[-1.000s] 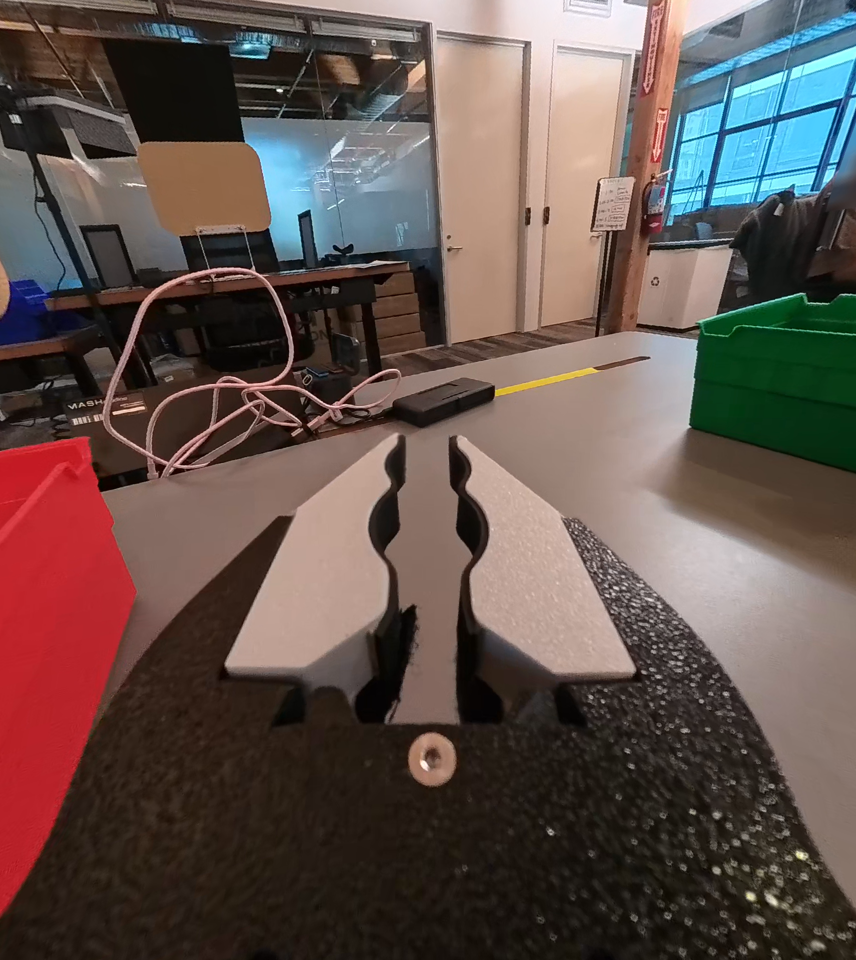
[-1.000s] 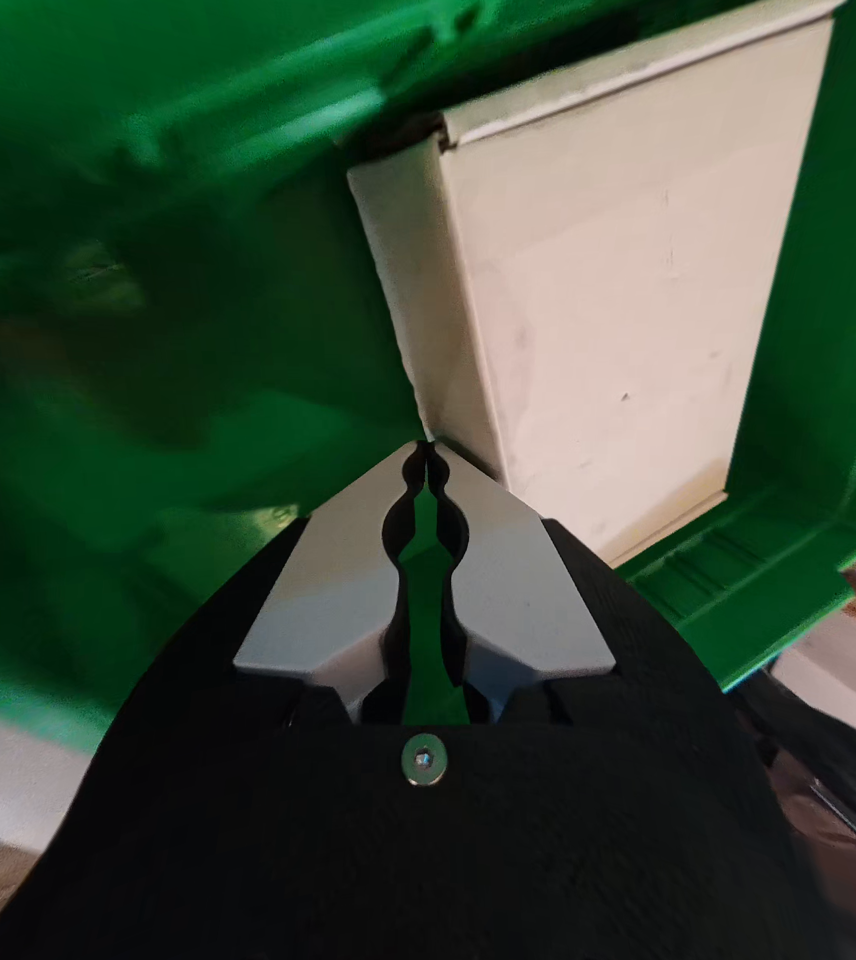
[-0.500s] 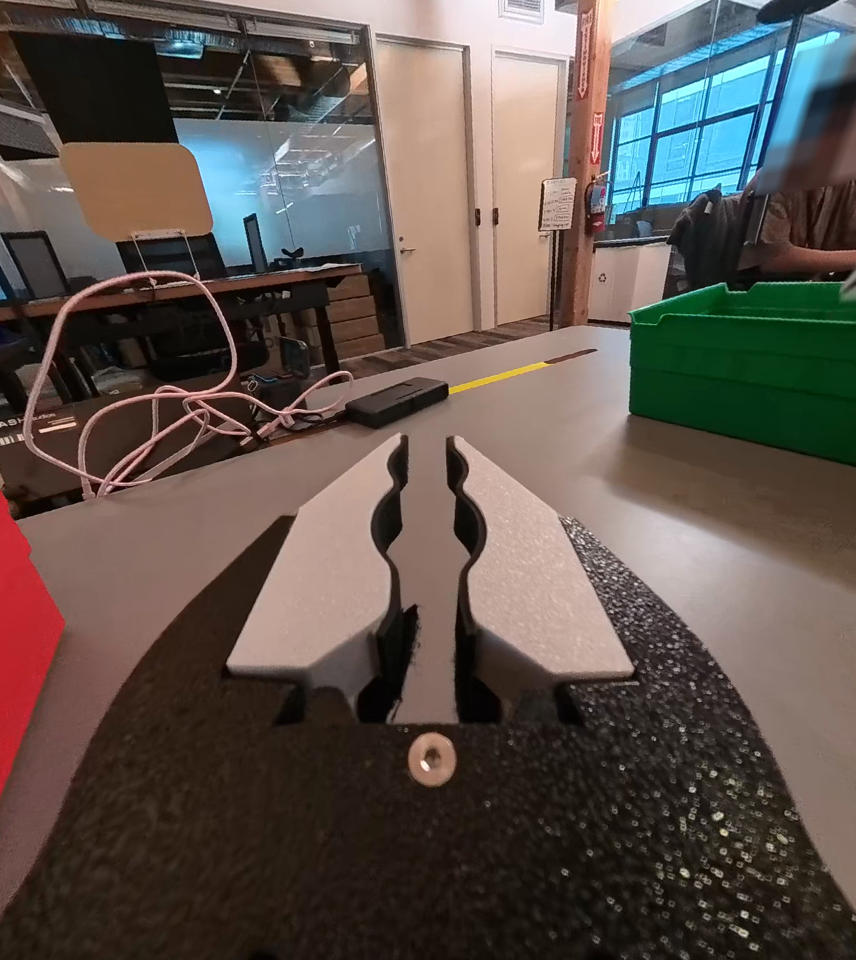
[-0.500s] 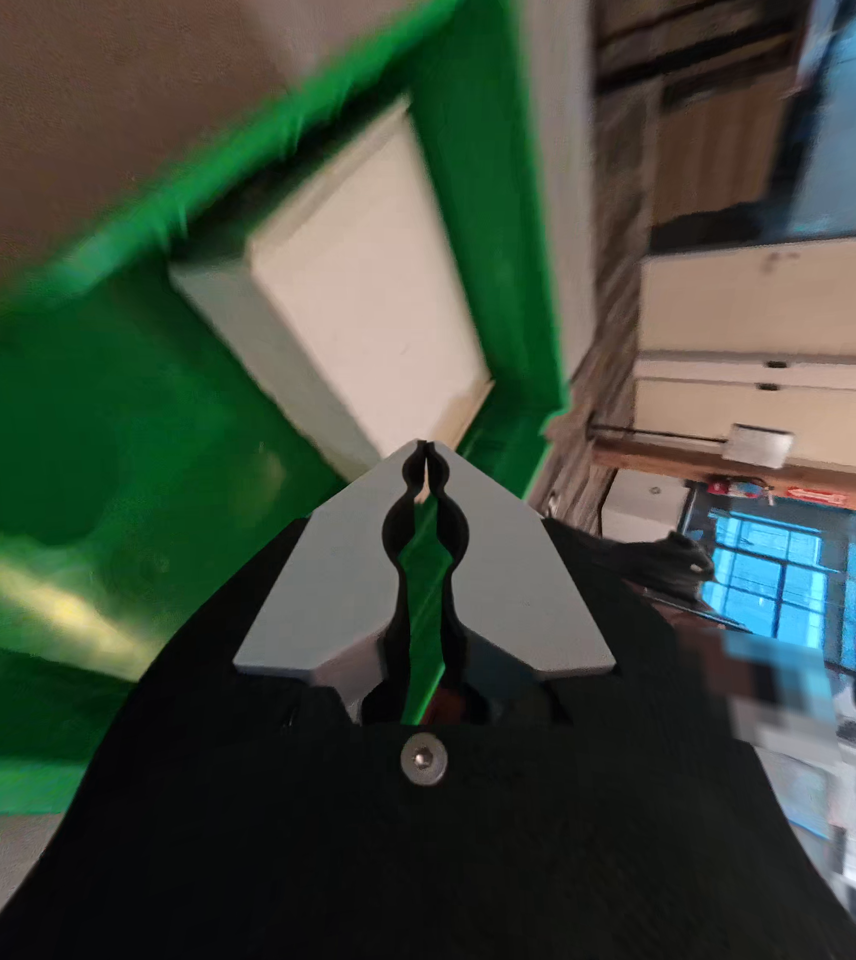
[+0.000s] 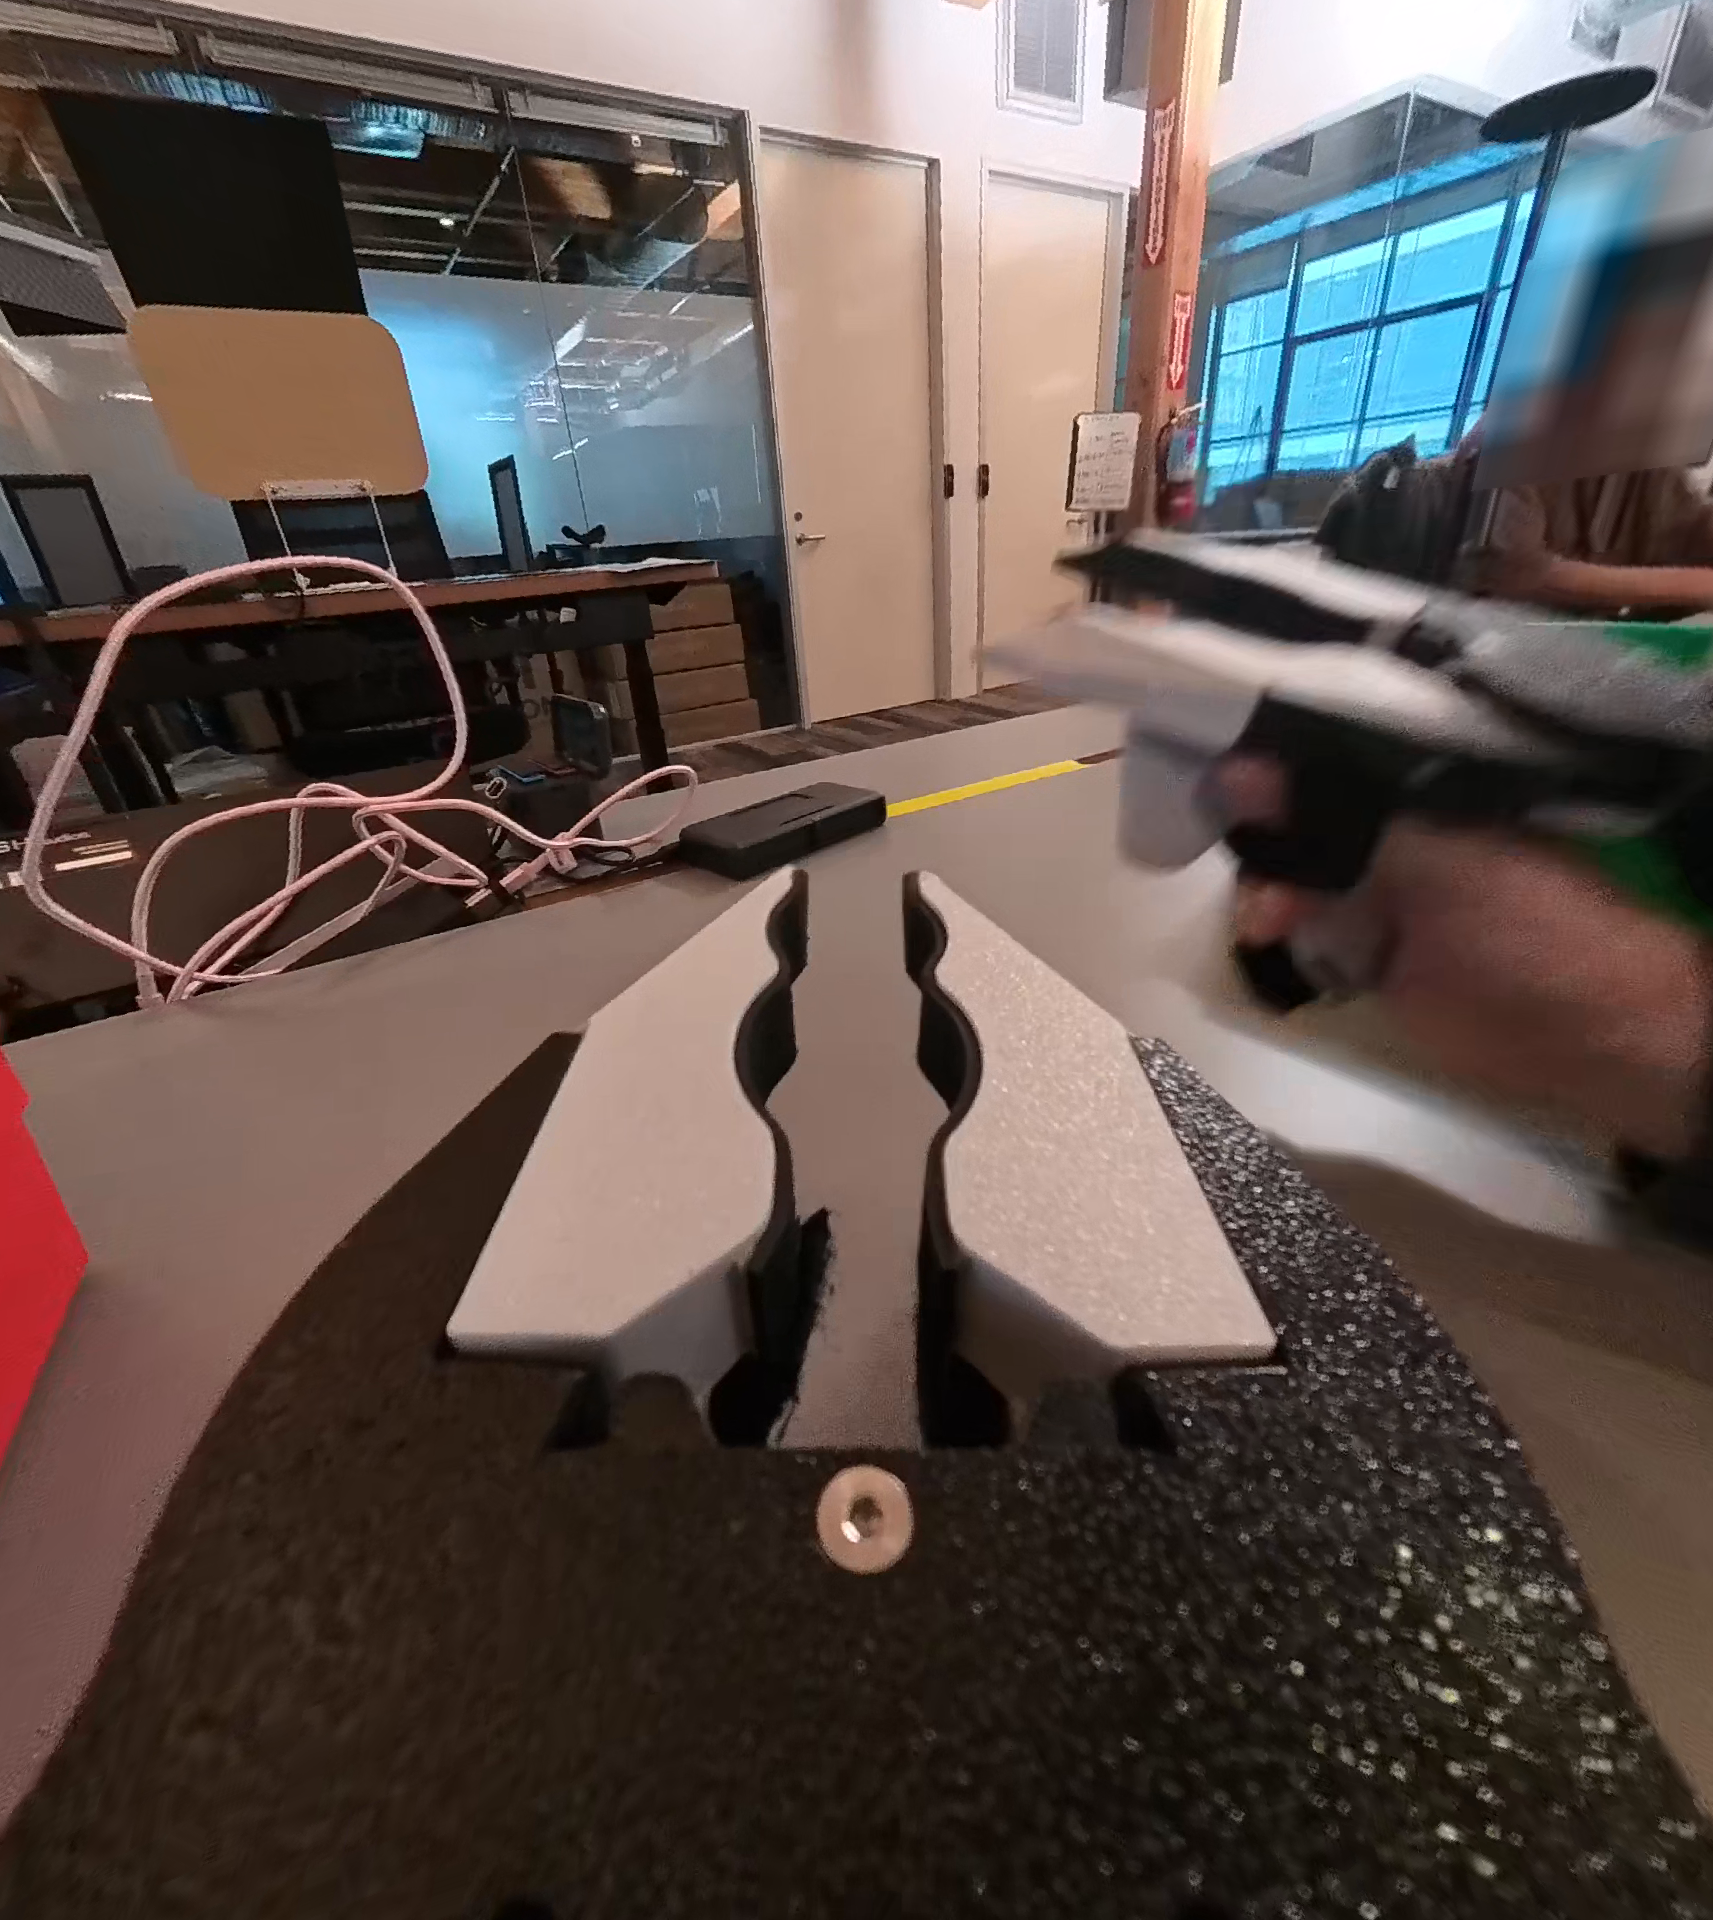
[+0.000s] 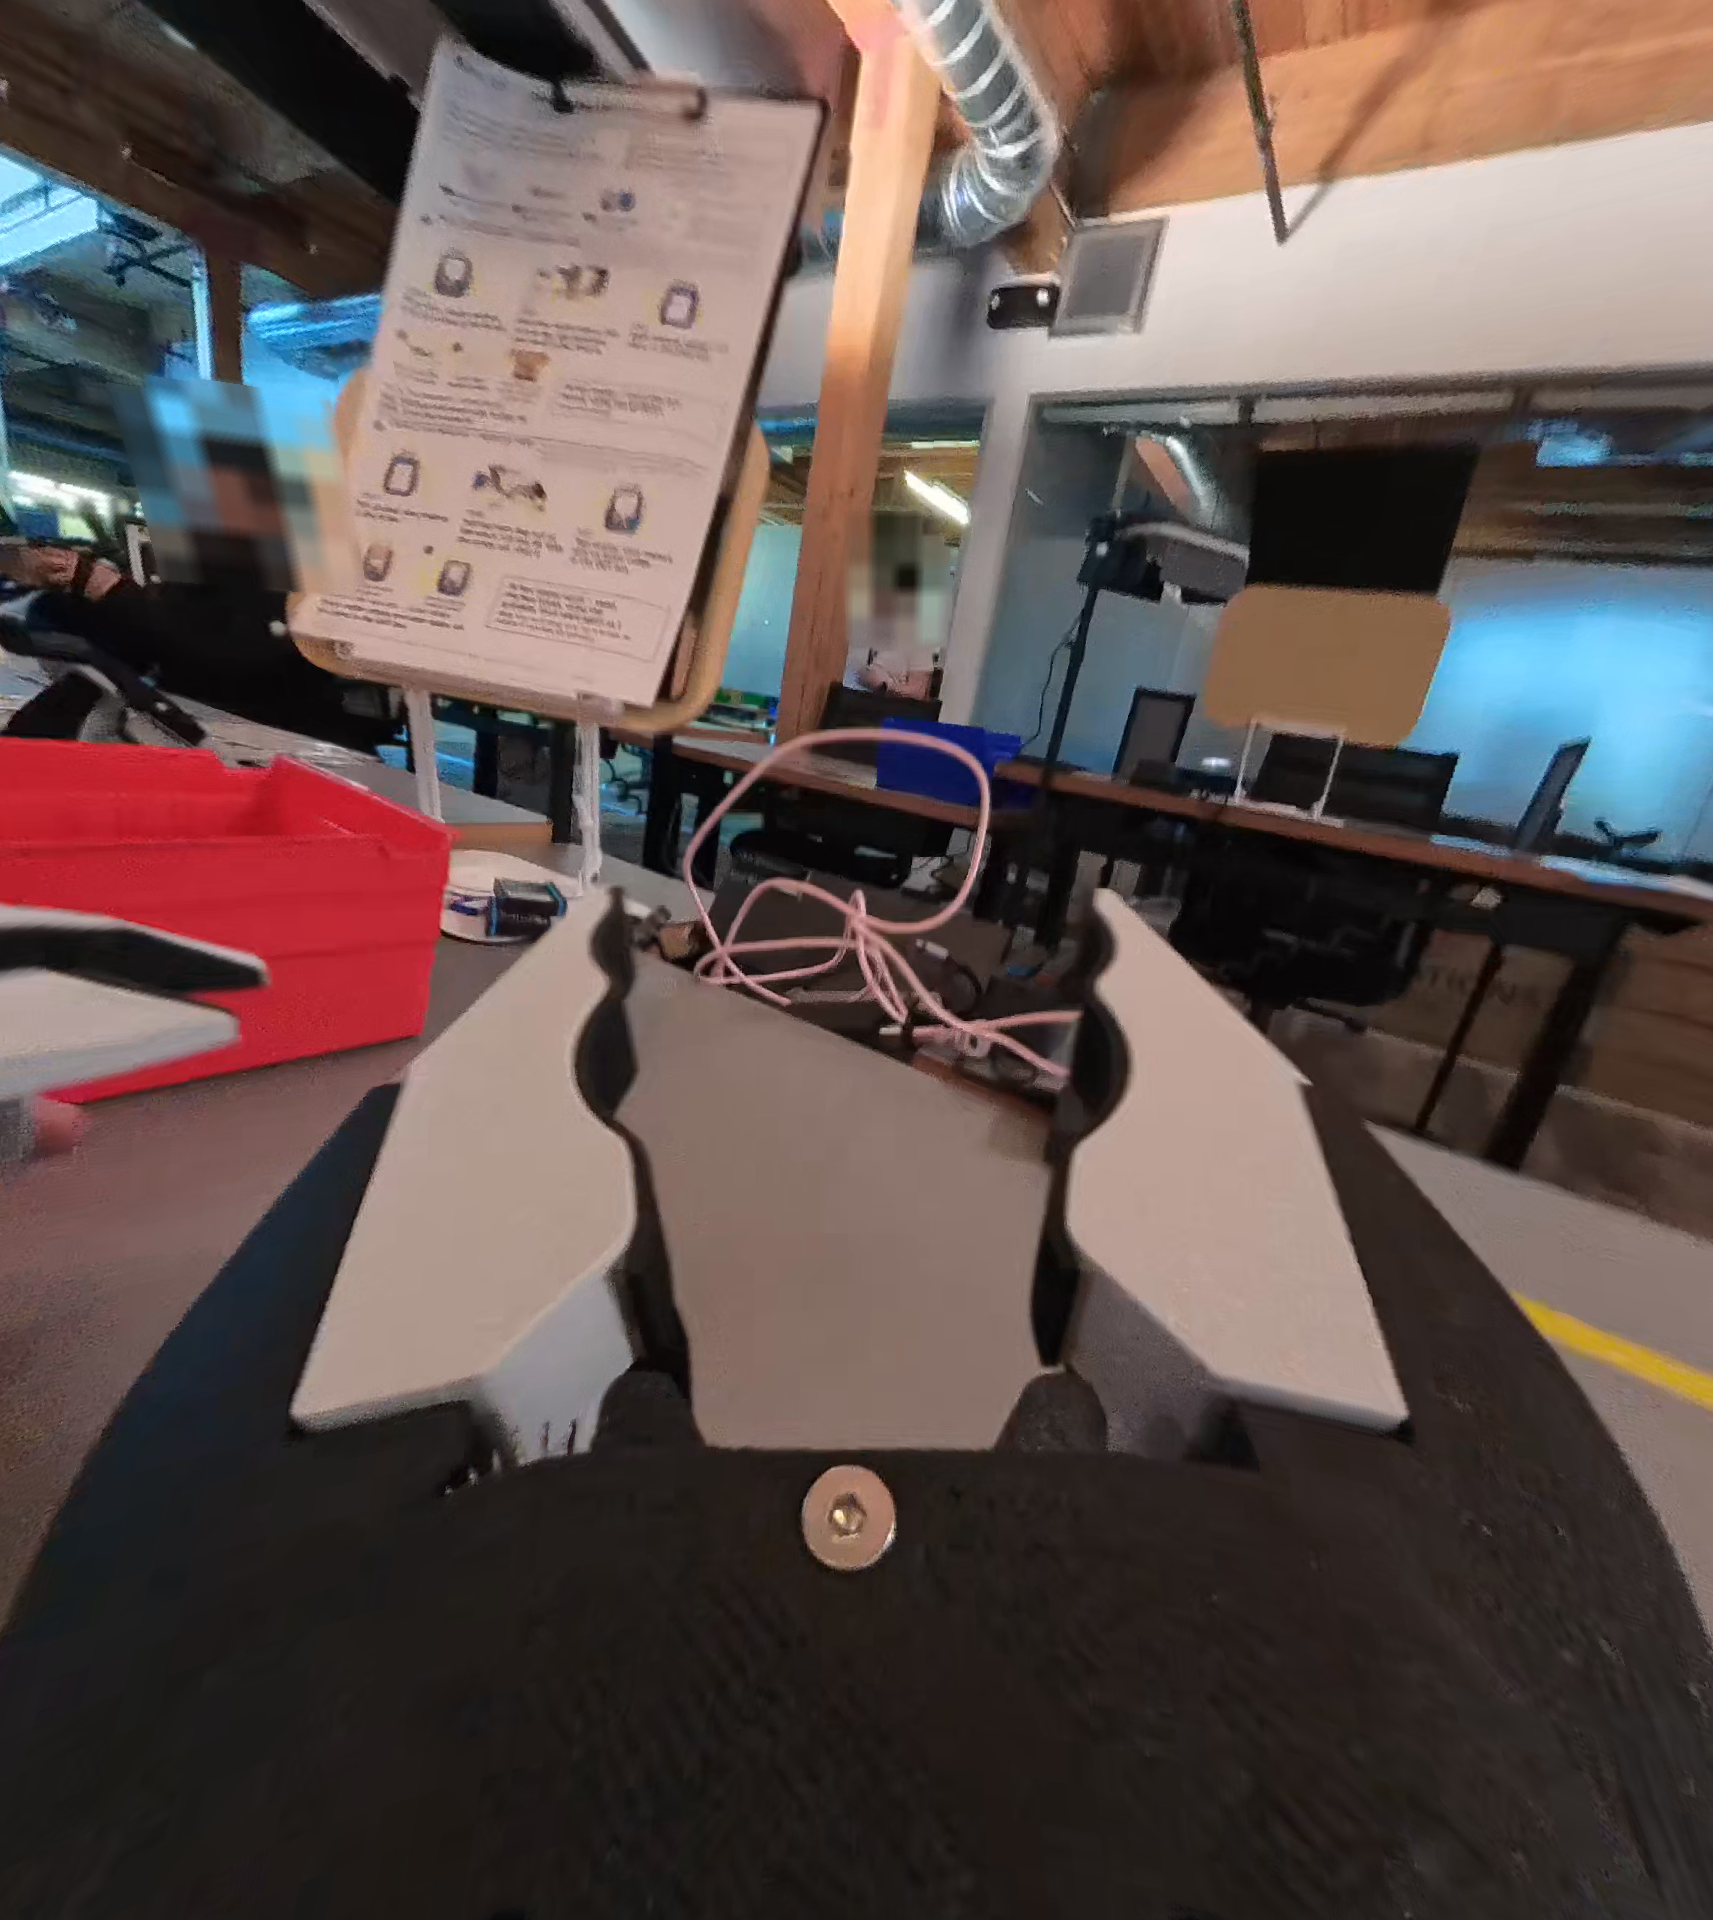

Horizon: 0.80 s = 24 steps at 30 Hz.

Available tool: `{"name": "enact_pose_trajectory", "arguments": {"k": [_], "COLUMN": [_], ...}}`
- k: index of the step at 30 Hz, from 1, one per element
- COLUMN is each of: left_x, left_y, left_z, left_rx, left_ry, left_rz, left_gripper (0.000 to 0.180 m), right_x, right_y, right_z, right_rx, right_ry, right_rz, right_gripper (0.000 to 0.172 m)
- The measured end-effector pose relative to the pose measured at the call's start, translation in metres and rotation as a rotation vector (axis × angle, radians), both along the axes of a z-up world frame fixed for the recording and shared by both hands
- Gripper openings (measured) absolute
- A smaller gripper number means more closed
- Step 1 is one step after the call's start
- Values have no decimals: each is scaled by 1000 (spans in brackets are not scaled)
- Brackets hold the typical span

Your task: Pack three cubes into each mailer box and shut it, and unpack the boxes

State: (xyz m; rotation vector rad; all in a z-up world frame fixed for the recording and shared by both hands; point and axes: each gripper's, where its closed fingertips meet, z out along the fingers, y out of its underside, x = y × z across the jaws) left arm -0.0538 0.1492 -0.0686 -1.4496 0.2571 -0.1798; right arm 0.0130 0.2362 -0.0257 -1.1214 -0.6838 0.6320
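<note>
The left gripper (image 5: pixel 854 894) hung over the grey table (image 5: pixel 332 1070), jaws slightly parted on nothing; the right gripper (image 6: pixel 857 914) gaped wide, bare; a red bin (image 6: pixel 208 883) sat left; a pink cable (image 6: pixel 831 935) lay far; no mailer box was visible.

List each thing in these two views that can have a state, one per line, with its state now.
Left gripper: slightly open, nothing between the fingers.
Right gripper: wide open, nothing held.
Red bin: open-topped, on the table; contents hidden.
Green bin: mostly hidden behind the right gripper.
Pink cable: loose, tangled in loops.
Clipboard: upright on its stand, sheet clipped on.
</note>
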Motion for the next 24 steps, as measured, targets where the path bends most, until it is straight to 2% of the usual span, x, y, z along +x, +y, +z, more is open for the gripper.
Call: {"name": "enact_pose_trajectory", "arguments": {"k": [2, 4, 6, 8, 11, 13, 14, 16, 17, 18, 21, 22, 24], "left_x": [6, 14, 14, 6, -28, -62, -77, -105, -118, -136, -193, -205, -214], "left_y": [-5, -16, -36, -61, -88, -91, -86, -59, -45, -34, -8, -2, 1], "left_z": [5, 18, 41, 74, 119, 149, 156, 145, 126, 104, 52, 40, 11], "left_rx": [18, 55, 104, 180, 255, 317, 326, 201, 77, -52, -313, -362, -499], "left_ry": [-15, -35, -106, -136, -61, 60, 168, 412, 519, 611, 851, 913, 963], "left_rz": [-28, -77, -114, -148, -164, -130, -129, -151, -208, -251, -271, -281, -378], "left_gripper": [21, 30, 31, 38, 62, 64, 64, 66, 63, 75, 63, 55, 60], "right_x": [-7, -10, -7, -1, -6, -11, -14, -16, -16, -16, -17, -17, -18], "right_y": [10, 7, 0, 3, 0, -3, -4, -1, 0, 0, -2, -1, 0], "right_z": [-18, -18, -18, -15, -16, -17, -18, -22, -23, -23, -23, -24, -25], "right_rx": [-3, 73, 158, 164, 149, 157, 160, 171, 181, 188, 194, 193, 184], "right_ry": [2, -32, -55, -42, -33, -41, -45, -86, -102, -107, -112, -114, -119], "right_rz": [-23, -27, -42, -91, -54, -33, -22, -53, -70, -73, -71, -71, -67], "right_gripper": [94, 101, 102, 106, 113, 113, 112, 111, 110, 109, 106, 106, 105]}}
